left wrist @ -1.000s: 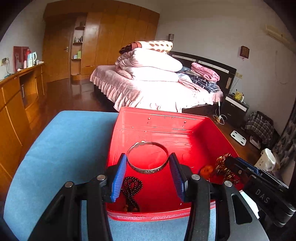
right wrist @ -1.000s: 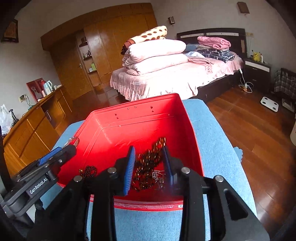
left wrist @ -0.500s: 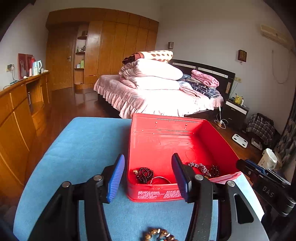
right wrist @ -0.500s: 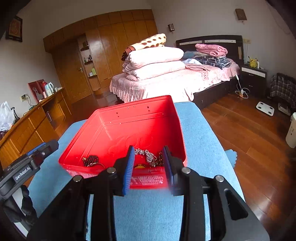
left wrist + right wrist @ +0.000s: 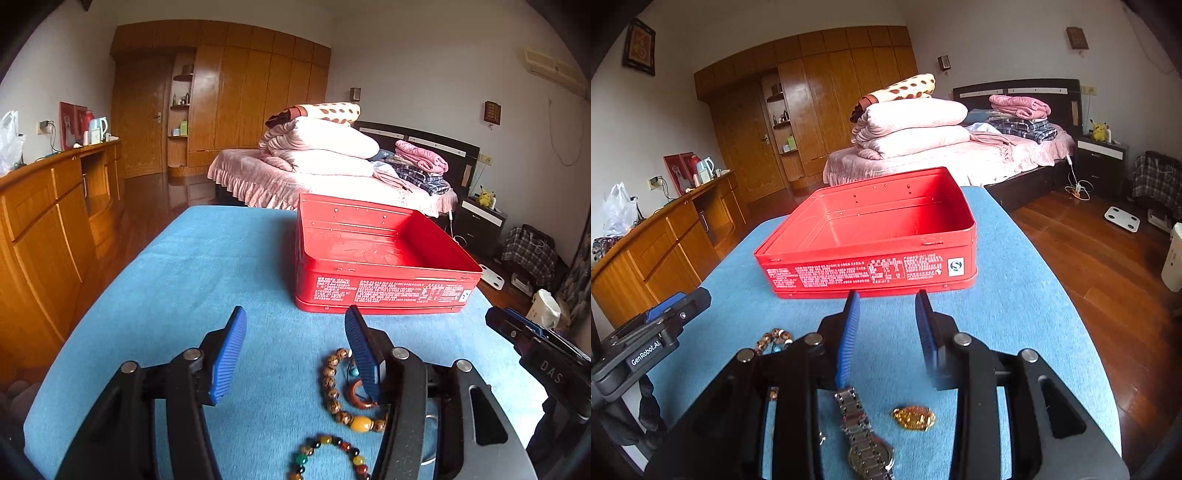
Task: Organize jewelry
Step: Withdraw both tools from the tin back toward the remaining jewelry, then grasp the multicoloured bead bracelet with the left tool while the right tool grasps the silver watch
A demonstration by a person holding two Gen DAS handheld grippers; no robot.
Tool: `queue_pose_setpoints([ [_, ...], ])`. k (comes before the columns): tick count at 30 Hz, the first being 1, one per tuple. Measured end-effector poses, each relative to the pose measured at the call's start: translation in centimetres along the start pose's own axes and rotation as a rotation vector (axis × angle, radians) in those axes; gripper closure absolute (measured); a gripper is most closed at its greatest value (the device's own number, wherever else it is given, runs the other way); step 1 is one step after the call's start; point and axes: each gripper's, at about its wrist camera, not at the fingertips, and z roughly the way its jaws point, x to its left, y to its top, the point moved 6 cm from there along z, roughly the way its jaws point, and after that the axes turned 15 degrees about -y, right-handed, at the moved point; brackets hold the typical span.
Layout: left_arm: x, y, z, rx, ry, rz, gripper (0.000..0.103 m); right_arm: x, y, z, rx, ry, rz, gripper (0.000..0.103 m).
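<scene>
A red metal box (image 5: 384, 273) stands open on the blue table (image 5: 207, 273); it also shows in the right wrist view (image 5: 871, 243). My left gripper (image 5: 295, 354) is open and empty, pulled back in front of the box. A brown wooden bead bracelet (image 5: 336, 387) and a multicoloured bead bracelet (image 5: 328, 448) lie below its right finger. My right gripper (image 5: 888, 332) is open and empty, also before the box. A silver metal watch (image 5: 862, 432) and a small gold piece (image 5: 914, 417) lie on the table under it.
A bed with pink quilts (image 5: 321, 162) stands behind the table. A wooden sideboard (image 5: 48, 218) runs along the left. Wooden floor (image 5: 1108, 258) lies to the right. The other gripper shows at the right edge of the left view (image 5: 532, 350).
Both grippers have drawn back out of the red box towards the near edge of the table. Loose jewelry on the table now shows beneath them. The box interior is now out of sight.
</scene>
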Motion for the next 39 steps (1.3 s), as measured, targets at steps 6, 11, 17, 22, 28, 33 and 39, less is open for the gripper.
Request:
queue_pose_setpoints([
  [6, -0.5, -2.3, -1.9, -0.011, 0.010, 0.013, 0.048, -0.1, -2.6, -1.8, 0.005, -0.003, 0.000, 0.072],
  [11, -0.5, -4.5, -2.7, 0.020, 0.005, 0.009, 0.048, -0.3, -4.6, -2.5, 0.038, 0.014, 0.009, 0.072],
  [17, -0.6, -6.1, -3.9, 0.022, 0.009, 0.015, 0.043, -0.2, -6.1, -3.1, 0.055, 0.021, -0.014, 0.072],
  [22, -0.6, -7.1, -4.4, 0.029, 0.012, 0.016, 0.041, 0.0, -7.3, -3.5, 0.071, 0.027, -0.038, 0.072],
  [28, -1.4, -8.1, -4.5, 0.043, 0.012, 0.032, 0.034, 0.0, -8.2, -3.7, 0.082, 0.032, -0.057, 0.069],
  [33, -1.6, -8.8, -4.3, 0.058, 0.014, 0.038, 0.030, 0.3, -8.5, -3.6, 0.092, 0.035, -0.077, 0.068],
  [39, -1.7, -9.5, -4.4, 0.070, 0.010, 0.038, 0.024, 0.7, -8.8, -3.3, 0.104, 0.035, -0.102, 0.064],
])
